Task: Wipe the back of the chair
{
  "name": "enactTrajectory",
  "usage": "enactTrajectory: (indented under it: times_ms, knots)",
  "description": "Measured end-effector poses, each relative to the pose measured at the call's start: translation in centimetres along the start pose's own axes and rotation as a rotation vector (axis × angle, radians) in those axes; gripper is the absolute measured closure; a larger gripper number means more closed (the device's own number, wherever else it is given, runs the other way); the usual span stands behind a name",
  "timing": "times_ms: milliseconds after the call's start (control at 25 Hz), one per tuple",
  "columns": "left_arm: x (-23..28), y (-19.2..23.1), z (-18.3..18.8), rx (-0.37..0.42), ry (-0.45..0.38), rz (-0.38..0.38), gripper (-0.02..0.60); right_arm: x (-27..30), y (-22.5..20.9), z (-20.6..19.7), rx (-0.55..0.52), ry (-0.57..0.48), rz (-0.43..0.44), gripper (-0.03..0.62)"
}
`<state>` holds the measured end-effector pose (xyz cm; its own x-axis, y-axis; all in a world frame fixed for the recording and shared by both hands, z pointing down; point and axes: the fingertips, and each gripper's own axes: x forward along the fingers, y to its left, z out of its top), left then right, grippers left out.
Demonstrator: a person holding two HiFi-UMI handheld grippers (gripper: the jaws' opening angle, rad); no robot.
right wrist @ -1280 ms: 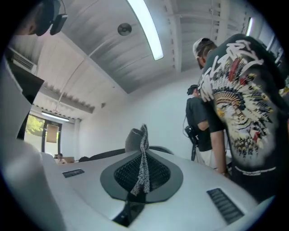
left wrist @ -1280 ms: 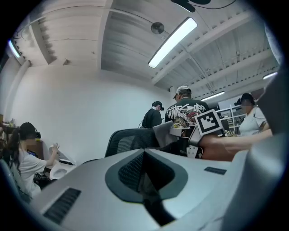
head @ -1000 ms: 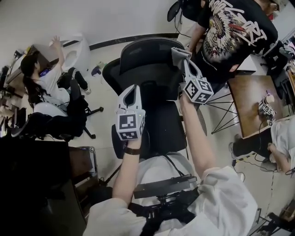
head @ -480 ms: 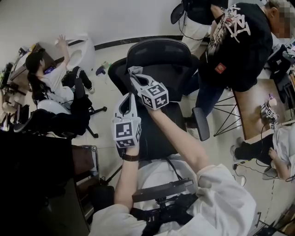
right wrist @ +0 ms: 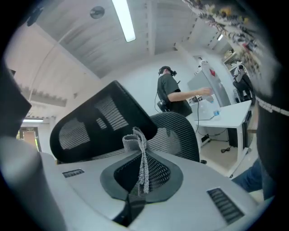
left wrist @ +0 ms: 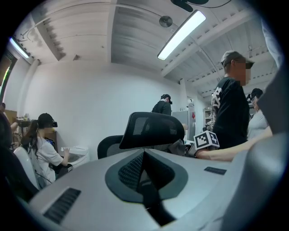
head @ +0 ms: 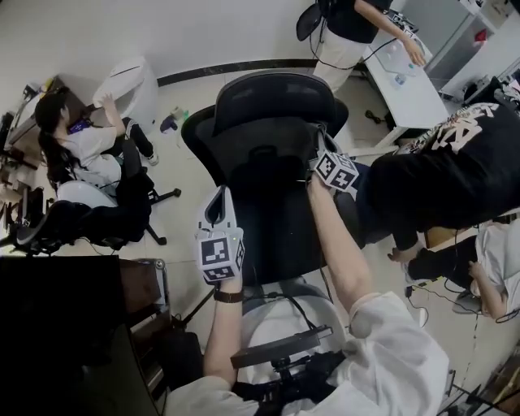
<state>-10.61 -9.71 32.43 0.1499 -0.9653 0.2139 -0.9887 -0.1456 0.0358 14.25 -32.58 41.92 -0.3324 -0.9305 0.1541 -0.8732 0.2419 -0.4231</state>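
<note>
The black mesh office chair [head: 268,187] fills the middle of the head view, headrest [head: 272,96] on top. My right gripper [head: 318,140] is shut on a grey cloth [right wrist: 141,155] and presses it against the right edge of the chair back, just below the headrest. The cloth [left wrist: 179,147] shows bunched by that gripper in the left gripper view. My left gripper [head: 218,195] is shut with nothing in it, beside the left edge of the chair back and lower down. The headrest [right wrist: 97,122] and mesh back [right wrist: 176,131] rise behind the cloth.
A person in a dark shirt [head: 455,175] bends close on the right. Another person [head: 77,146] sits at the left by a white bin [head: 130,88] and a second chair [head: 106,219]. A white desk [head: 406,81] and a standing person [head: 349,24] are behind.
My right gripper carried the cloth from the back's upper right across to its left, then back to the right edge. The person in the dark shirt moved right. My left gripper barely shifted.
</note>
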Motion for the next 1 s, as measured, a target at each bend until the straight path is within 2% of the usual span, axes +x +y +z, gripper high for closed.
enactTrajectory:
  times_ms: [80, 160, 320, 440, 520, 560, 600, 680, 840, 1000]
  knots:
    - [0.9, 0.5, -0.7, 0.003, 0.005, 0.009, 0.568, 1.4, -0.3, -0.6, -0.023, 0.016, 0.001, 0.573]
    - [2.0, 1.2, -1.5, 0.012, 0.006, 0.019, 0.568, 3.8, 2.8, -3.0, -0.068, 0.056, 0.08, 0.574]
    - [2.3, 3.6, -5.2, 0.014, 0.047, 0.054, 0.568, 7.5, 14.5, -11.4, -0.066, 0.132, 0.316, 0.574]
    - [3.4, 5.3, -8.3, -0.005, 0.049, 0.067, 0.568, 9.1, 25.0, -17.2, -0.092, 0.191, 0.55, 0.574]
    - [4.7, 5.7, -10.3, -0.017, 0.058, 0.057, 0.568, 9.8, 29.5, -20.1, -0.115, 0.227, 0.668, 0.572]
    - [5.2, 5.8, -11.2, -0.02, 0.068, 0.052, 0.568, 10.1, 30.2, -21.3, -0.12, 0.238, 0.686, 0.573]
    - [5.6, 5.9, -12.1, -0.021, 0.079, 0.048, 0.568, 10.6, 29.8, -22.1, -0.118, 0.241, 0.678, 0.574]
    - [6.1, 6.1, -13.6, -0.022, 0.097, 0.044, 0.568, 11.5, 26.4, -22.3, -0.094, 0.221, 0.597, 0.574]
    - [7.4, 5.5, -15.6, -0.029, 0.118, 0.027, 0.568, 12.1, 13.3, -19.4, -0.027, 0.142, 0.334, 0.574]
    - [8.8, 4.3, -16.0, -0.03, 0.113, -0.016, 0.568, 10.4, 0.2, -15.4, -0.01, 0.067, 0.077, 0.574]
